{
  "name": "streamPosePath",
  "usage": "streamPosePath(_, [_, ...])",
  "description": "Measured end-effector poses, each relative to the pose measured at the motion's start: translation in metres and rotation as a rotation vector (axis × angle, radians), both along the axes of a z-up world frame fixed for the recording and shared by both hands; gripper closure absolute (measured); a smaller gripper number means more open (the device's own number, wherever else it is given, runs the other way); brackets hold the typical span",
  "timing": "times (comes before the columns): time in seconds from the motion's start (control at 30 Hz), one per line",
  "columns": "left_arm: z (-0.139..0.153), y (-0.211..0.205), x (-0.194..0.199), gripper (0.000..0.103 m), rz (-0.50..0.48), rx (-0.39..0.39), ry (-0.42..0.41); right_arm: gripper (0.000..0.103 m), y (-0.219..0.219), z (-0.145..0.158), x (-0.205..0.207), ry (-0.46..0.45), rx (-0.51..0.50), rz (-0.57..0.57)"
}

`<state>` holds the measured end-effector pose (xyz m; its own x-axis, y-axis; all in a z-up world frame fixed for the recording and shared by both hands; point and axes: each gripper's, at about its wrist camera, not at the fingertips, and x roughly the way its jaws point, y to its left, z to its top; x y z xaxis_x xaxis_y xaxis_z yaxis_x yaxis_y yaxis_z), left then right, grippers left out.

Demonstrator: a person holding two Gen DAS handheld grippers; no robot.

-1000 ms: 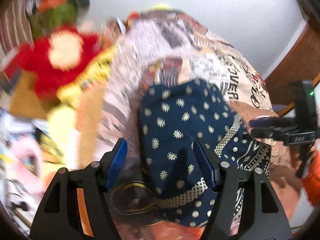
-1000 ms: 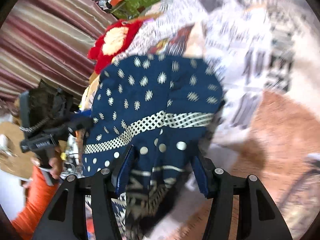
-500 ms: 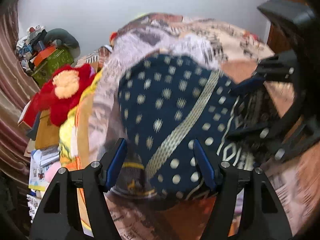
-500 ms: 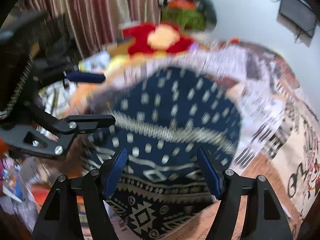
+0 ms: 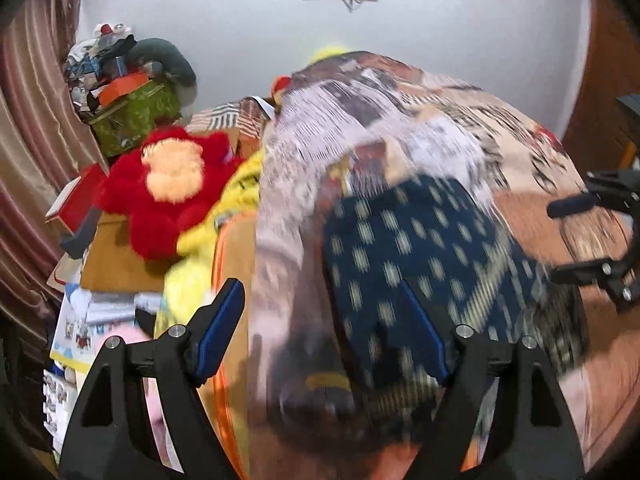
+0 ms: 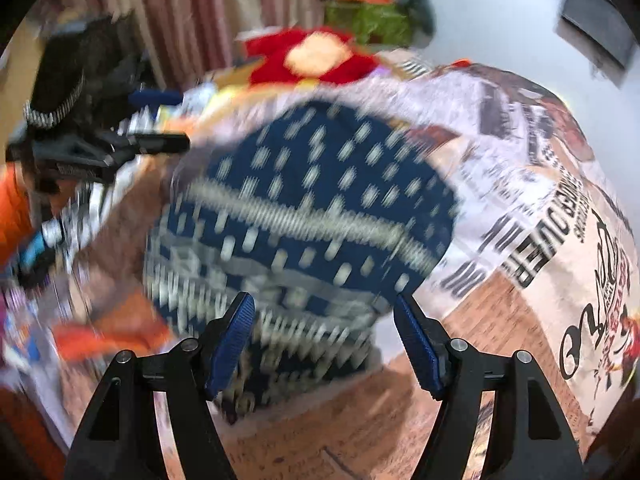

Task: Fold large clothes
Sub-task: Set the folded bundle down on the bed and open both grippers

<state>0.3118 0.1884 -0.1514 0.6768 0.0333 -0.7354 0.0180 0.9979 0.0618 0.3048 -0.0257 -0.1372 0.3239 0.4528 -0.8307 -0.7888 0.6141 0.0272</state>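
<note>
Both the left gripper [image 5: 320, 328] and right gripper [image 6: 324, 336] just spread wide, pinching nothing, navy dotted garment [image 6: 312, 208] lying at 12 o'clock on the printed bedspread [image 6: 540, 208].

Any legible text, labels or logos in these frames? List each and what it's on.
"OVER" – large black letters, upside down in the right wrist view, on the printed bedspread.
Smaller lines beside it: blurred, unreadable.
Black script logo near the bedspread's right edge: not legible.
Navy patterned garment: no text.
Booklets at the left wrist view's lower left: print too small.
</note>
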Motion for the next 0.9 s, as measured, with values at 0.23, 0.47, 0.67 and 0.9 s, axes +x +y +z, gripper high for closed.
streamPosePath(0.23, [-0.029, 0.023, 0.091, 0.025, 0.082, -0.123, 0.112, 0.032, 0.046, -0.009, 0.067, -0.002, 0.031, -0.134])
streamPosePath(0.47, [-0.046, 0.048, 0.115, 0.028, 0.192, -0.057, 0.166, 0.032, 0.041, -0.050, 0.116, 0.067, 0.029, -0.237])
streamPosePath(0.67, [-0.023, 0.058, 0.089, 0.030, 0.198, -0.159, 0.109, 0.032, -0.002, -0.050, 0.119, 0.041, -0.031, -0.335])
streamPosePath(0.9, [0.062, 0.019, 0.016, 0.030, 0.124, -0.111, -0.069, 0.032, -0.043, 0.024, 0.059, -0.069, 0.070, -0.353])
